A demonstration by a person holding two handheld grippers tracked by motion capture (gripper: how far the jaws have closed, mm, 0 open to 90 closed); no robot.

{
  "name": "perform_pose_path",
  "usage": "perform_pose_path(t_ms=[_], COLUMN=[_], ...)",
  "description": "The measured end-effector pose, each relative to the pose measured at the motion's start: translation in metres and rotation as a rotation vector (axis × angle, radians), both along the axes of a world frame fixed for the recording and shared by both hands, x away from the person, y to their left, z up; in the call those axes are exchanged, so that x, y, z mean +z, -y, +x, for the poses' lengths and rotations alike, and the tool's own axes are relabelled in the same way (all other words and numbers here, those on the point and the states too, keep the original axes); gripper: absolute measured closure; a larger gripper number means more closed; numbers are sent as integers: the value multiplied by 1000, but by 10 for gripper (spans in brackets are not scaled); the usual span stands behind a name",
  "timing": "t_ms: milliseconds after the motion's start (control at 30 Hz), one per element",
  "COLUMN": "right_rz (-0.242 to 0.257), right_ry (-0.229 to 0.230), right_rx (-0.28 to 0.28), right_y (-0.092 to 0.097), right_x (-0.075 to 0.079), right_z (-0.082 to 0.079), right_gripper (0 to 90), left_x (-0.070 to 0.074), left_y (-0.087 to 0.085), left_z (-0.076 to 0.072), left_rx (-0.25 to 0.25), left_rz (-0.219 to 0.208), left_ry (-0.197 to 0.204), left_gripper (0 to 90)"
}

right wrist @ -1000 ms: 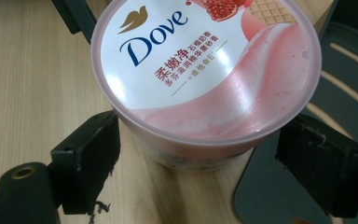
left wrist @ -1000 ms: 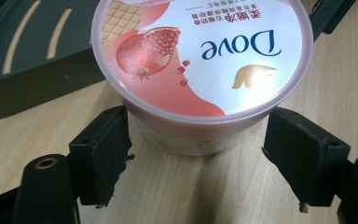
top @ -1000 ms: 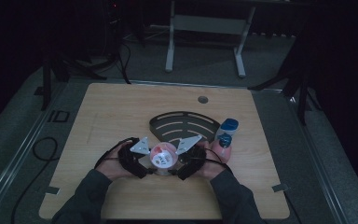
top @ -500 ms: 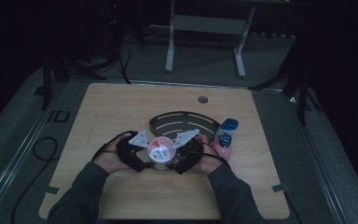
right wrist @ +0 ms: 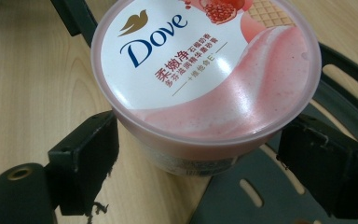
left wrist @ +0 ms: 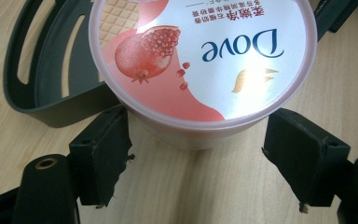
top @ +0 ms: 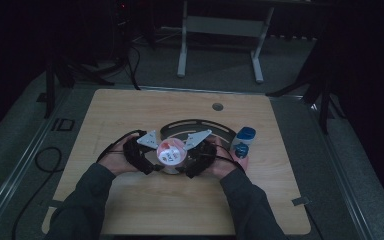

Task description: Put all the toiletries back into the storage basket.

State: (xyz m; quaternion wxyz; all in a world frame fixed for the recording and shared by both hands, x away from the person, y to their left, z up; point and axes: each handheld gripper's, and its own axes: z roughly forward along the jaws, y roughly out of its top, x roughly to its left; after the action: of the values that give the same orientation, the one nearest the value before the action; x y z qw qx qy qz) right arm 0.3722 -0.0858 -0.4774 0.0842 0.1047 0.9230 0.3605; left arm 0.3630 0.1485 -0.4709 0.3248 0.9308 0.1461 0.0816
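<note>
A pink tub (top: 170, 151) with a Dove lid is sitting in the middle of the wooden table (top: 130, 115), at the near edge of a dark curved rack (top: 192, 125). The left gripper (top: 147, 159) is sitting just left of the tub, and the right gripper (top: 194, 159) is sitting just right of it. Both have their jaws wide apart around the tub, not squeezing it. A blue bottle (top: 241, 150) is standing to the right.

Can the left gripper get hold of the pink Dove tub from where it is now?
Probably yes: the left gripper is open, its fingers on either side of the tub with nothing between them.
</note>
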Motion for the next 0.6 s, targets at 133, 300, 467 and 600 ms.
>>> perform_pose_path(t_ms=[133,300,467,600], right_rz=[-4,3,-6,-11], right_ry=[-1,-17,-4,-8], right_rx=[3,-2,-1,-8], right_y=[-3,-7,-10,-12], right_x=[2,5,7,9], right_z=[6,16,23,30], right_gripper=[120,116,113,109], left_x=[3,7,5,6], left_y=[-3,-7,-10,-10], left_z=[5,14,23,31], left_rx=[6,9,13,15], left_rz=[0,-4,-15,-22], left_ry=[9,9,-12,-20], left_gripper=[228,228,229,228])
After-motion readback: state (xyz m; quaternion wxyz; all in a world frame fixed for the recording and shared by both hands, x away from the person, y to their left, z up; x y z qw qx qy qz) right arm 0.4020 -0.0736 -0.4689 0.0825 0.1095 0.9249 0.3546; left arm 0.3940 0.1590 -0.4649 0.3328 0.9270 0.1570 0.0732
